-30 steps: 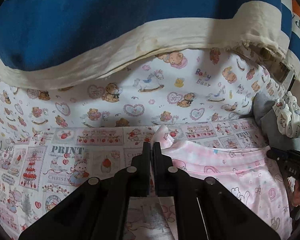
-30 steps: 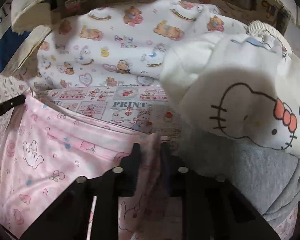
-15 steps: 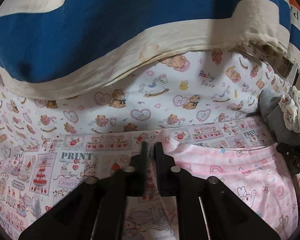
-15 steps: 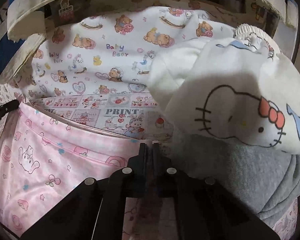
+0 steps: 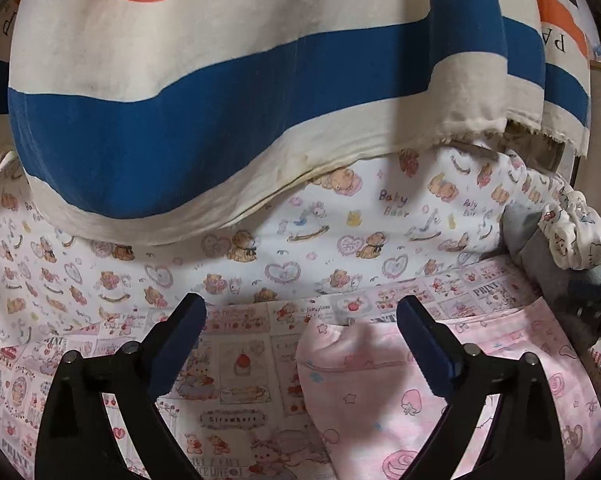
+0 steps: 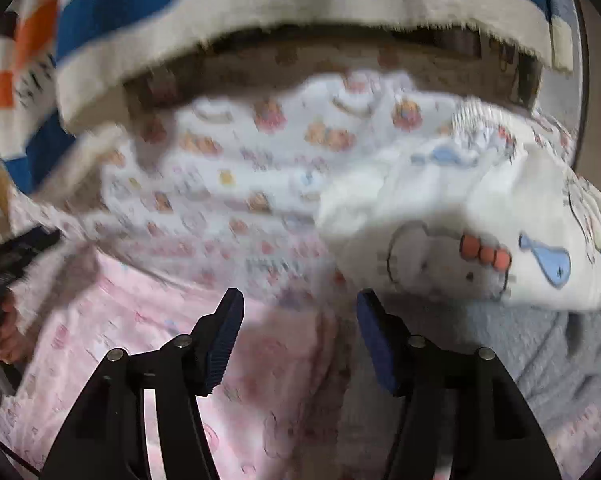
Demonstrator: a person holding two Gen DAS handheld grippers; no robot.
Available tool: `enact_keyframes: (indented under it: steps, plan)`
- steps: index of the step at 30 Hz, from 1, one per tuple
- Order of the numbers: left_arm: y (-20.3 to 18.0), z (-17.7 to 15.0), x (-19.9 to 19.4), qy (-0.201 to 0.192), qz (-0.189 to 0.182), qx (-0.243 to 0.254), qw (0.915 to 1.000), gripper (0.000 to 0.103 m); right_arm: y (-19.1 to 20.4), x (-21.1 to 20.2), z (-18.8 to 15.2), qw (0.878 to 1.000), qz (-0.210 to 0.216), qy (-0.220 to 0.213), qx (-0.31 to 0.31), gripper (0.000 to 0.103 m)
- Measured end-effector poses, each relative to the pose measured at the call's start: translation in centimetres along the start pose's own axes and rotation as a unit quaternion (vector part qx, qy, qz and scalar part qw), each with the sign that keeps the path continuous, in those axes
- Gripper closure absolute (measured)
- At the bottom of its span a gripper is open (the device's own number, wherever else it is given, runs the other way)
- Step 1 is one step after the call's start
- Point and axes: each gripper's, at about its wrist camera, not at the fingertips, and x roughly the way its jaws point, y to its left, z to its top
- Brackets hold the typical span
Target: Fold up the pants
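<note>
Both jaws have just been opened: left gripper (image 5: 300, 324) wide, right gripper (image 6: 298, 312) partly, apparently nothing gripped in the blurred view. Pink pants (image 5: 440, 392) are laid flat on the printed sheet (image 5: 228, 368), near right.

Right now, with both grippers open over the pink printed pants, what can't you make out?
- Pink printed pants: lower part cut off by the frame edge and gripper arms, left wrist view.
- Right wrist view: motion blur smears the prints.
- Grey fleece garment: partly under the white cartoon-cat cloth.
</note>
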Motion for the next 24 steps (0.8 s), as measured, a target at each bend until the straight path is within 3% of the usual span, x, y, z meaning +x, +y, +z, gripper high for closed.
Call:
enact_keyframes:
  steps: [2, 6, 11, 19, 24]
  plan:
    - [0.1, 0.1, 0.2, 0.005, 0.001, -0.003, 1.0, 0.006, 1.1, -0.1, -0.4, 0.998, -0.052, 0.025, -0.023, 0.043]
    - [0.4, 0.0, 0.2, 0.007, 0.007, -0.015, 0.9998, 0.006, 2.4, -0.7, -0.7, 0.999, -0.012, 0.04, -0.027, 0.042]
    - [-0.5, -0.1, -0.7, -0.018, 0.019, 0.005, 0.9996, 0.006, 1.1, 0.3, -1.1, 0.995, 0.04, 0.087, 0.039, 0.042]
    - [-1.1, -0.1, -1.1, -0.031, 0.032, 0.019, 0.9988, 0.006, 0.7, 1.9, -1.2, 0.993, 0.038, 0.092, 0.063, 0.042]
    - [-0.4, -0.1, -0.8, -0.022, 0.031, 0.004, 0.9993, 0.006, -0.6, 2.8, -0.7, 0.991, 0.055, 0.088, 0.081, 0.049]
